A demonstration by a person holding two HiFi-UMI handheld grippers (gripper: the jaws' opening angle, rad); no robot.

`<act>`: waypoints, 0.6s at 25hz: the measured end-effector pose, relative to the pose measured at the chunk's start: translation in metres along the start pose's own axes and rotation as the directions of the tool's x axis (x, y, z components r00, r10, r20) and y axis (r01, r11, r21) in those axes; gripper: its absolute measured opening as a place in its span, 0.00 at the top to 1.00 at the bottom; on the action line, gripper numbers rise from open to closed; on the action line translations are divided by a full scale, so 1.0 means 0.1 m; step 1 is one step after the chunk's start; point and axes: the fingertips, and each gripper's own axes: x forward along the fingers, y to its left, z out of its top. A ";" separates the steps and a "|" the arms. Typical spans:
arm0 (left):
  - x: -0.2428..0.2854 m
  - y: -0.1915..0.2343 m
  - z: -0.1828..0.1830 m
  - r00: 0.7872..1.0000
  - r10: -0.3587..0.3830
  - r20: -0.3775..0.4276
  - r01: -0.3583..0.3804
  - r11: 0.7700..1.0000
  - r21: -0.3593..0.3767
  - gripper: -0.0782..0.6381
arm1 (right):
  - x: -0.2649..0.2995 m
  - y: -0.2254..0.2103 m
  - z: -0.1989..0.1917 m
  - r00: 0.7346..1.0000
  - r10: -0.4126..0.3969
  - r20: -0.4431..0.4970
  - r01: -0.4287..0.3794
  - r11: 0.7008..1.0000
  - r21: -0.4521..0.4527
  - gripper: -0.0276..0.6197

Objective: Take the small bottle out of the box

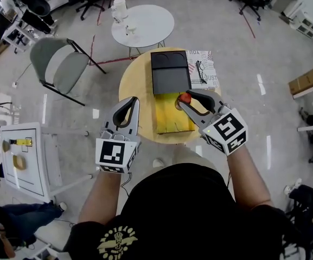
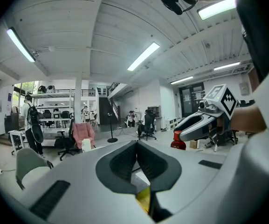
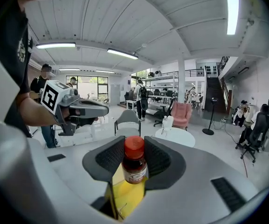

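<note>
A small dark bottle with a red cap [image 1: 185, 97] stands upright between the jaws of my right gripper [image 1: 185, 101], which is shut on it just below the cap. In the right gripper view the bottle [image 3: 135, 168] hangs over the box's yellow inside [image 3: 125, 195]. The box [image 1: 172, 118] lies on a round wooden table [image 1: 132, 80], its black lid [image 1: 170, 72] folded back. My left gripper [image 1: 133, 103] hovers at the table's near left edge, jaws shut and holding nothing [image 2: 136, 146]. From there I see the right gripper [image 2: 204, 122] with the bottle [image 2: 177, 140].
A printed sheet with spectacles [image 1: 204, 69] lies right of the lid. Behind stand a white round table [image 1: 145, 26] with a bottle and a grey chair [image 1: 58, 64]. A white desk [image 1: 23, 161] is at left, a cardboard box [image 1: 311, 77] at right.
</note>
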 end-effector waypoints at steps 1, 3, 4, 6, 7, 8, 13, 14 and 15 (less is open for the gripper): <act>0.00 0.00 0.00 1.000 -0.001 0.001 0.001 1.000 0.000 0.87 | -0.01 0.00 0.02 1.000 0.001 0.002 -0.001 1.000 -0.003 0.74; 0.00 0.00 0.01 1.000 -0.004 0.003 0.004 1.000 0.002 0.87 | -0.01 0.01 0.05 1.000 -0.001 0.006 0.001 1.000 -0.003 0.74; -0.01 -0.01 0.02 1.000 -0.005 0.004 0.005 1.000 0.003 0.87 | -0.01 0.02 0.06 1.000 -0.002 0.007 0.002 1.000 0.000 0.74; -0.02 0.00 0.04 1.000 -0.006 0.009 0.006 1.000 0.005 0.87 | -0.01 0.04 0.08 1.000 -0.007 0.011 0.007 1.000 0.001 0.74; -0.02 0.01 0.05 1.000 -0.005 0.011 0.005 1.000 0.005 0.87 | -0.02 0.05 0.08 1.000 -0.009 0.013 0.009 1.000 -0.003 0.74; -0.03 0.02 0.06 1.000 -0.004 0.013 0.004 1.000 0.006 0.87 | -0.01 0.06 0.08 1.000 -0.009 0.014 0.009 1.000 -0.006 0.74; -0.07 0.05 0.10 1.000 0.004 0.016 -0.004 1.000 0.011 0.87 | -0.01 0.10 0.10 1.000 -0.002 0.015 0.002 1.000 -0.010 0.74; -0.08 0.05 0.10 1.000 0.005 0.016 -0.005 1.000 0.011 0.87 | -0.01 0.11 0.10 1.000 -0.001 0.015 0.001 1.000 -0.009 0.74; -0.08 0.06 0.09 1.000 0.005 0.016 -0.005 1.000 0.010 0.87 | -0.01 0.11 0.10 1.000 0.000 0.014 0.000 1.000 -0.008 0.74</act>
